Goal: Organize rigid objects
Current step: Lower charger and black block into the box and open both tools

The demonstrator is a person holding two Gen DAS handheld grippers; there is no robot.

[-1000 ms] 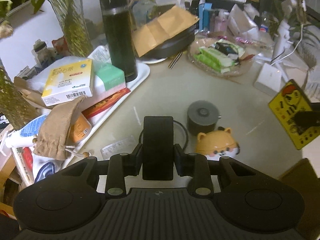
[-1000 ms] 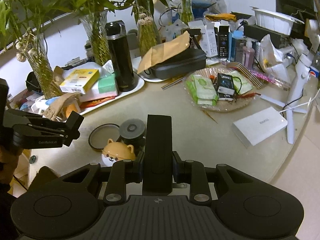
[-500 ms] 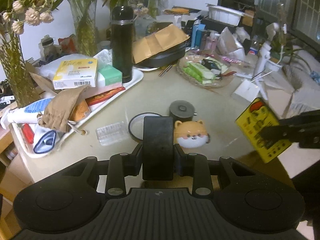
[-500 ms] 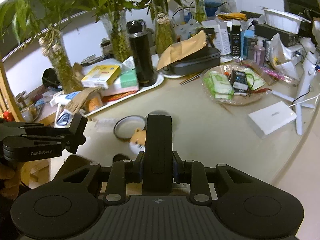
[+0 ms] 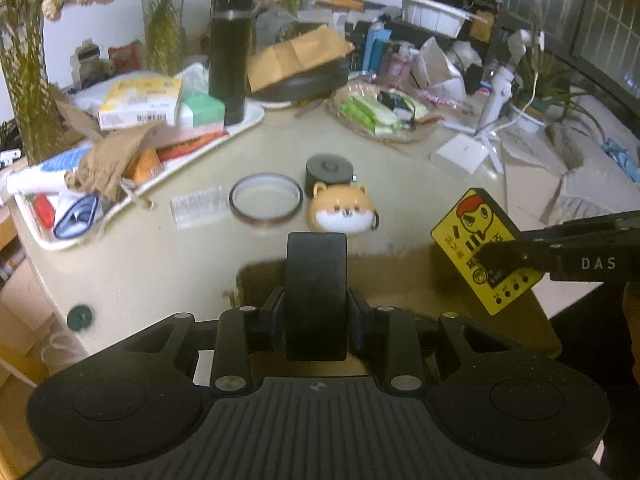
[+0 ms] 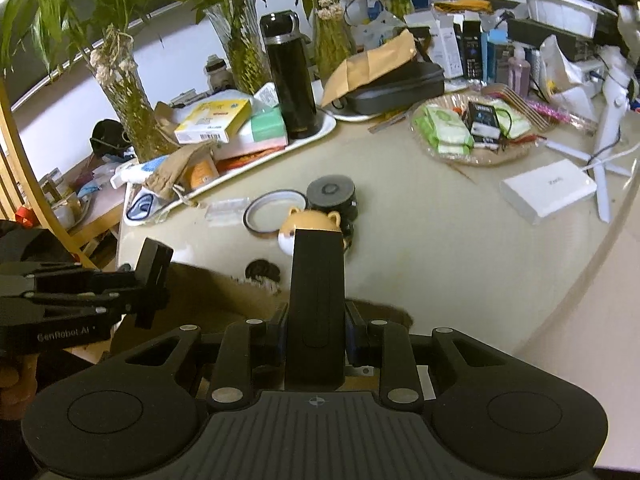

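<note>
Worktop edge curves round the near side, and both tools hang just off it, over a brown box-like shape whose outline is blurred. The right tool is clamped on a yellow card with a cartoon figure, held in the air beside the worktop's near right edge, clear of everything on the surface. The left tool shows its fingers pressed together with nothing between them, off the near left edge.

Bare beige surface lies between the near edge and a small cluster toward the middle: a dog-face case, a dark round tin touching it behind, a tape ring just beside it, and a clear plastic strip further toward the left edge. In the right wrist view the tool's own finger hides the lower half of the dog-face case.

A white tray along the far left edge is piled with boxes, a cloth pouch and a tall black flask. A wicker dish of packets sits near the far right, with a white box nearer the right edge. Print on the boxes is too small to read. Glass vases of bamboo stand behind the tray against a white wall.
</note>
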